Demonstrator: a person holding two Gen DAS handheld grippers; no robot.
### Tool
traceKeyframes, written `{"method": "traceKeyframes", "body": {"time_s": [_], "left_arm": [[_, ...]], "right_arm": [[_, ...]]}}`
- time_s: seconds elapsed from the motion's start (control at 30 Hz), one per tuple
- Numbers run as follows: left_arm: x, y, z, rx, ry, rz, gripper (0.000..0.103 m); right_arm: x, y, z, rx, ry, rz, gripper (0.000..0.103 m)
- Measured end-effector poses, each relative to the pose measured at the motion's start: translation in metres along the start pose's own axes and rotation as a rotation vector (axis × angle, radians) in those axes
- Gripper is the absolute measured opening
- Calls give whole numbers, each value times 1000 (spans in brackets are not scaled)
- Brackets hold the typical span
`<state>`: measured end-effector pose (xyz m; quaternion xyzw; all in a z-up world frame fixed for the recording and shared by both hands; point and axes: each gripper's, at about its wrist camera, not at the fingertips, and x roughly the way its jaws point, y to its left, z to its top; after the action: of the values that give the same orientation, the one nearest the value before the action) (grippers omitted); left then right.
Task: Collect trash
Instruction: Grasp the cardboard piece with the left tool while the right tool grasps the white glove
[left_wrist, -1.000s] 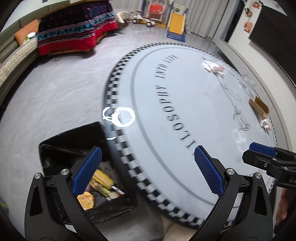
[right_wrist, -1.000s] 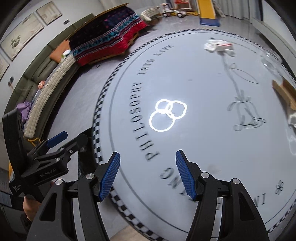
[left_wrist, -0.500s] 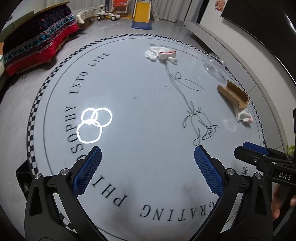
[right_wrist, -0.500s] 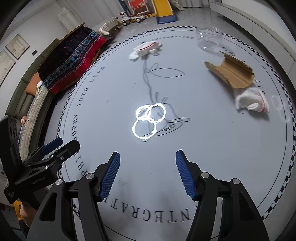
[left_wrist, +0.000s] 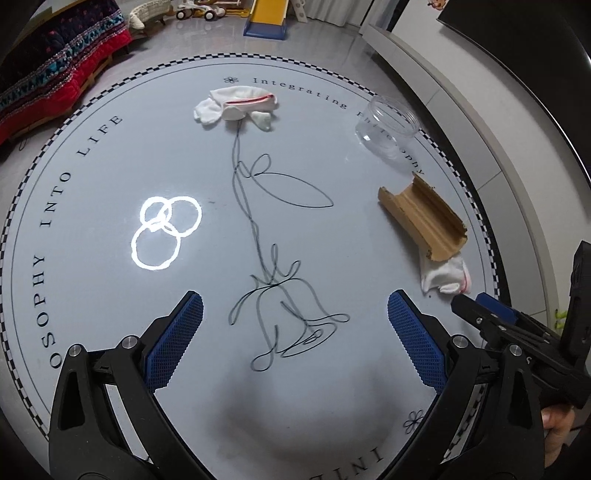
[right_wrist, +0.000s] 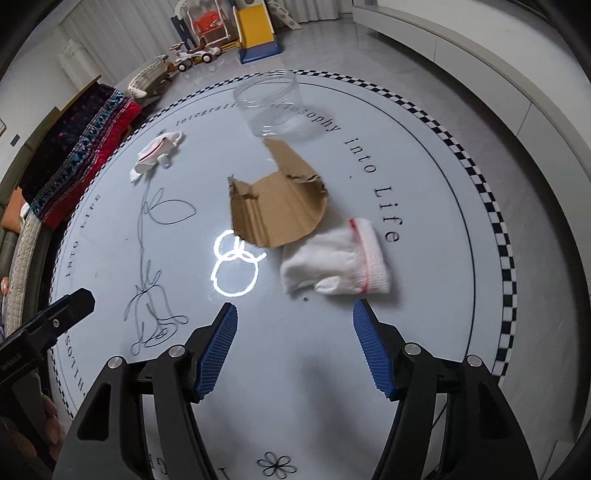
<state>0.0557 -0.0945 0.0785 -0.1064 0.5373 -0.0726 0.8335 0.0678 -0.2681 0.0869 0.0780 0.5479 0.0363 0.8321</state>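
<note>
Left gripper (left_wrist: 295, 325) spread wide over the near part of the round table (left_wrist: 110, 155), holding nothing; right gripper (right_wrist: 293, 345) likewise wide and empty, hovering just short of a white glove (right_wrist: 338, 264) near the table's right edge. Touching that glove, a torn piece of cardboard (right_wrist: 277, 208), curled upward. Beyond the cardboard, close to the far right rim, a clear plastic jar (right_wrist: 273, 103) standing upright. Toward the far edge, well apart from the rest, a second crumpled white glove (left_wrist: 236, 107).
</note>
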Motion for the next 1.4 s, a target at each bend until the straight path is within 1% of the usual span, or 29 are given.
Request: {"method": "traceKeyframes", "body": {"time_s": [0.07,0.27,0.4,0.43,0.47,0.5,0.53,0.6,0.67,0.73,0.87,1.03,1.1,1.13,1.17,1.2,1.23,1.27,1.3,1.33,1.4], "left_arm": [[8,-12,9,-15,22,-12,97],[27,-47,34,-62,52,-4,97],[47,-72,48,-81,85,-8,97],[52,-76,50,-90,94,-22,97],[58,-81,53,-103,105,-37,97],[63,-85,56,-118,115,-47,96],[68,-87,58,-136,124,-41,97],[80,-90,62,-185,142,-60,97],[89,-92,65,-233,159,-78,97],[97,-98,70,-252,162,-84,97],[116,-113,74,-227,166,-57,97],[142,-125,66,-187,185,6,97],[142,-128,63,-162,153,35,97],[143,-130,62,-149,155,54,96],[144,-132,61,-128,151,68,93],[143,-135,60,-105,145,92,87],[144,-138,59,-80,136,116,84],[144,-141,58,-51,126,136,76],[143,-145,56,-22,116,149,65],[142,-146,55,7,106,135,62],[139,-144,54,21,95,97,54]], "right_arm": [[4,-6,7,-25,8,10,66],[23,-12,18,-116,46,12,67],[32,-18,23,-165,55,-34,66],[34,-19,23,-176,59,-45,66],[35,-21,23,-187,62,-47,64],[37,-24,23,-196,67,-45,53],[38,-27,22,-195,75,-42,46],[37,-34,20,-201,83,-21,24],[32,-40,17,-206,78,-27,19],[25,-49,12,-210,74,-40,18],[15,-72,1,-178,65,-42,18],[8,-90,-6,-131,49,-42,18],[8,-90,-7,-126,45,-45,18],[7,-89,-7,-126,43,-49,18],[6,-88,-8,-126,41,-56,18],[6,-88,-9,-126,38,-62,18],[5,-87,-10,-126,36,-67,18],[6,-86,-8,-124,35,-69,18],[6,-85,-9,-121,34,-70,18],[5,-85,-10,-117,33,-70,18],[7,-82,-10,-104,31,-68,18]]}}
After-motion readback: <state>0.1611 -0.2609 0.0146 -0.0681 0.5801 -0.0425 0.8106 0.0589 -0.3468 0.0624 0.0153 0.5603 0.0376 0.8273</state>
